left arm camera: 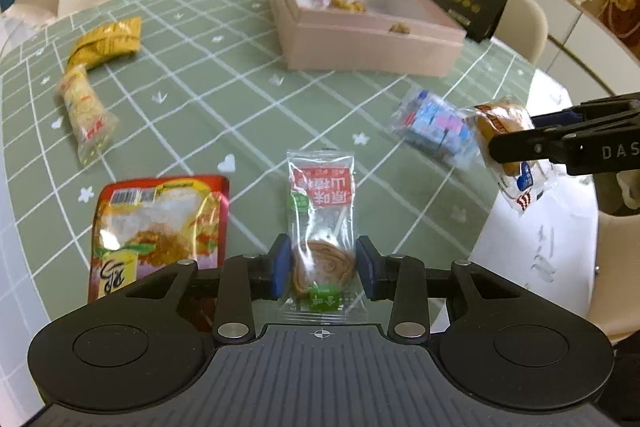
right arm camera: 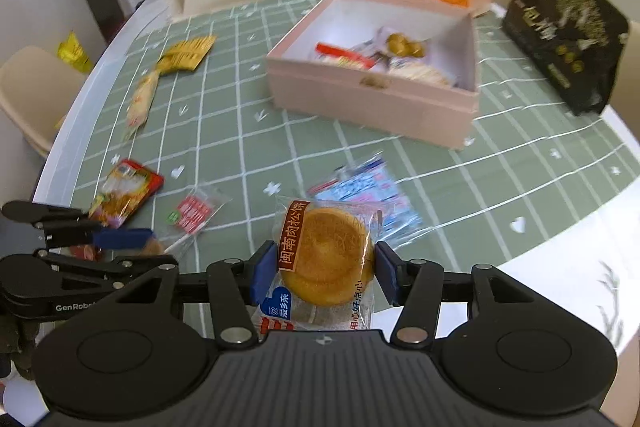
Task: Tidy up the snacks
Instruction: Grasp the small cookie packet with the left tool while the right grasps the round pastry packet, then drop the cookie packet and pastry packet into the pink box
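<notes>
My right tool [right arm camera: 326, 273] grips the cake pkt [right arm camera: 326, 259]; left tool [left arm camera: 323, 265] pads close on the lollipop pkt [left arm camera: 322, 223]. Lift both w/o squeezing, then drop into pink box [right arm camera: 372, 99].

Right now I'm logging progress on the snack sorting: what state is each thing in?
Pink box: open, some snacks inside.
Round cake packet: gripped by right gripper, lifted.
Lollipop packet: on the tablecloth, clamped by left gripper.
Red snack bag: sealed, lying flat.
Yellow packet: crumpled, lying loose.
</notes>
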Motion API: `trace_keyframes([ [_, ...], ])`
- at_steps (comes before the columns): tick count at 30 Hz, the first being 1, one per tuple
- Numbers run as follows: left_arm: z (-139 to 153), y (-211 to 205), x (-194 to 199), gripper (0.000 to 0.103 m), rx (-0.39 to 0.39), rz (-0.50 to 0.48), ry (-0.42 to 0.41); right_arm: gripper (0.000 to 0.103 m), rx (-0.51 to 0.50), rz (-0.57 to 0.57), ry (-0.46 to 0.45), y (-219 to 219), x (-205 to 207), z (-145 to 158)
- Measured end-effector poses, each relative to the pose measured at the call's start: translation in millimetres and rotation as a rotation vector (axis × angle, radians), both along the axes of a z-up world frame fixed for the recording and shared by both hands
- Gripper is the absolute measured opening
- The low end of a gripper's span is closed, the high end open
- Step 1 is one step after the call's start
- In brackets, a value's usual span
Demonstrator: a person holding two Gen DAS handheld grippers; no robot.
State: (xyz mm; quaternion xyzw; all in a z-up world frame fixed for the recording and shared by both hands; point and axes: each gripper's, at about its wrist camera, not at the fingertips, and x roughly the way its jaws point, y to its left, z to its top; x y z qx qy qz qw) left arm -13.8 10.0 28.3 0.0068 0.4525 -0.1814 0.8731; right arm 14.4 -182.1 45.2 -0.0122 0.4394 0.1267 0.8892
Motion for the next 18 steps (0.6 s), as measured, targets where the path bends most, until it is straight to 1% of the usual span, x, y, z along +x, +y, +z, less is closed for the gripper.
trace_keyframes([
  [3,13.6,-1.1,4.1,0.040,-0.055,0.007,-0.018,0.052,-0.029,-0.016,-0.021,-7.3,-1.7,3.4],
  [5,31.9,-1.3,12.6,0.040,-0.121,0.013,-0.042,0.052,-0.049,-0.028,-0.023,-11.3,-2.4,2.8],
  [7,59.2,-2.1,28.2,0.040,-0.191,0.009,-0.088,0.052,-0.044,-0.042,-0.016,-16.1,-2.8,3.1],
  [10,100.5,-8.5,61.6,0.041,-0.248,-0.009,-0.186,0.052,-0.030,-0.049,-0.012,-19.7,-2.4,6.0],
  [11,113.7,-11.4,73.7,0.042,-0.274,-0.015,-0.224,0.052,-0.030,-0.045,-0.017,-19.6,-1.8,8.2],
  [12,128.0,-15.6,90.0,0.045,-0.309,-0.015,-0.261,0.052,-0.032,-0.037,-0.023,-19.1,-1.2,10.6],
  [14,143.5,-26.8,122.0,0.046,-0.364,-0.036,-0.296,0.052,-0.040,-0.024,-0.036,-17.5,0.8,15.0],
  [15,144.9,-32.1,141.3,0.048,-0.367,-0.046,-0.293,0.052,-0.047,-0.022,-0.042,-17.0,1.8,18.1],
  [16,143.1,-37.1,161.6,0.047,-0.348,-0.008,-0.278,0.052,-0.052,-0.020,-0.051,-18.1,2.9,22.0],
  [17,141.0,-37.8,170.1,0.044,-0.334,0.046,-0.256,0.052,-0.052,-0.020,-0.060,-20.4,3.5,25.6],
  [18,140.0,-34.6,173.6,0.044,-0.346,0.097,-0.243,0.052,-0.049,-0.022,-0.061,-23.4,4.7,28.0],
])
